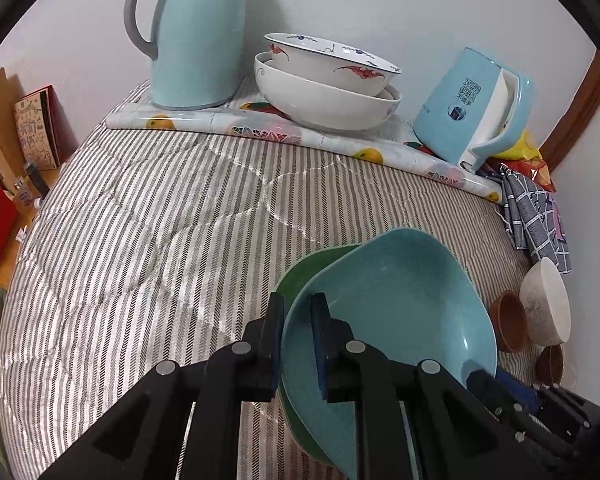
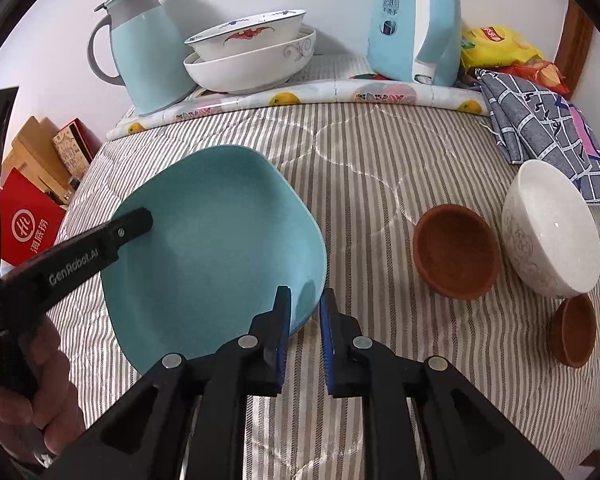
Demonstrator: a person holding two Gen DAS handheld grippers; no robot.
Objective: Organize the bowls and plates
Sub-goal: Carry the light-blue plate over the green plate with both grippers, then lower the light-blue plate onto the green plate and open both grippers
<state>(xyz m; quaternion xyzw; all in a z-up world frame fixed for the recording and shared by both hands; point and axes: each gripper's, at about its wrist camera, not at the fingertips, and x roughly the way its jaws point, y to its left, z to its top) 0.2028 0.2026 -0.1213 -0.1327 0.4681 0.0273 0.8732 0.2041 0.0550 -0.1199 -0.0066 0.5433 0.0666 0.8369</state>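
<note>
- Left hand-held gripper straddles the blue plate's rim, nearly closed; right hand-held gripper straddles the opposite rim.
- Rigid, probably slick, breakable: best gripped by both rims.

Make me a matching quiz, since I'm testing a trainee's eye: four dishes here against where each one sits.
1 blue plate
2 green plate
3 bat-patterned bowl
4 small white bowl

a nested in larger white bowl
b beside brown bowls
c under the blue plate
d rim between fingers of left tool and right tool

Pairs: 1-d, 2-c, 3-a, 4-b
</note>
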